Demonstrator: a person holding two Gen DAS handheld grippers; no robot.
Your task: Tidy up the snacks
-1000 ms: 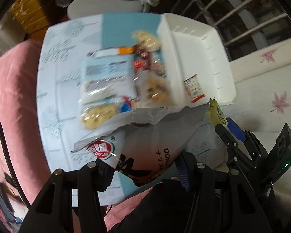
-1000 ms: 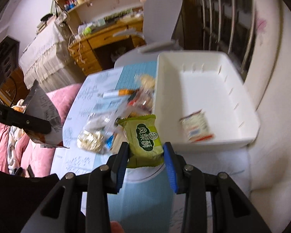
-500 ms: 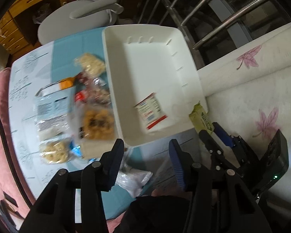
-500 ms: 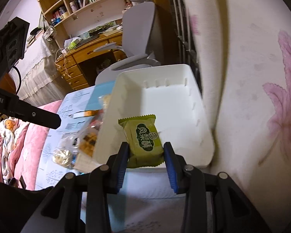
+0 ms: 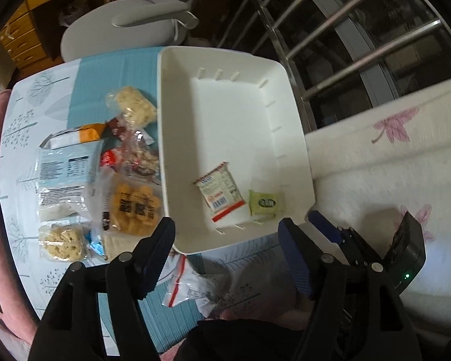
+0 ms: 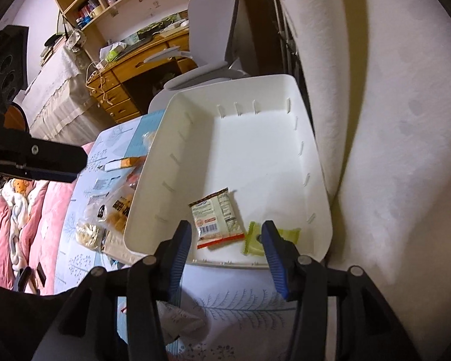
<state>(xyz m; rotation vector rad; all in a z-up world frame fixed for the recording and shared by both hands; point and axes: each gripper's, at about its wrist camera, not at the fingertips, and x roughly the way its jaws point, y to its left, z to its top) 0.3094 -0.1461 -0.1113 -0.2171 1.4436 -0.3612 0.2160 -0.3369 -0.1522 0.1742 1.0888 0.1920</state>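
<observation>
Right wrist view first: our right gripper (image 6: 225,240) hangs steeply downward just over the near rim of the white rectangular plastic bin (image 6: 318,186), its blue-padded jaws having just been opening, with nothing between them now. The small green foil-wrapped snack (image 6: 252,240) lies loose on the bin floor by the near wall, partly hidden behind the right finger, just beside a white sachet with a red stripe and barcode (image 6: 216,219). We judge the risk is catching the bin rim or nudging the green snack if we pull back low, which could tip or slide the light bin.

From the left wrist, our left gripper (image 5: 225,249) also points steeply down, its jaws having just been opening and empty, above a crumpled clear zip bag (image 5: 192,285) on the worktop (image 5: 24,111). Farther left, the heap of clear-wrapped biscuits and crackers (image 5: 105,177) waits beside the bin; a careless reach could scatter it.
</observation>
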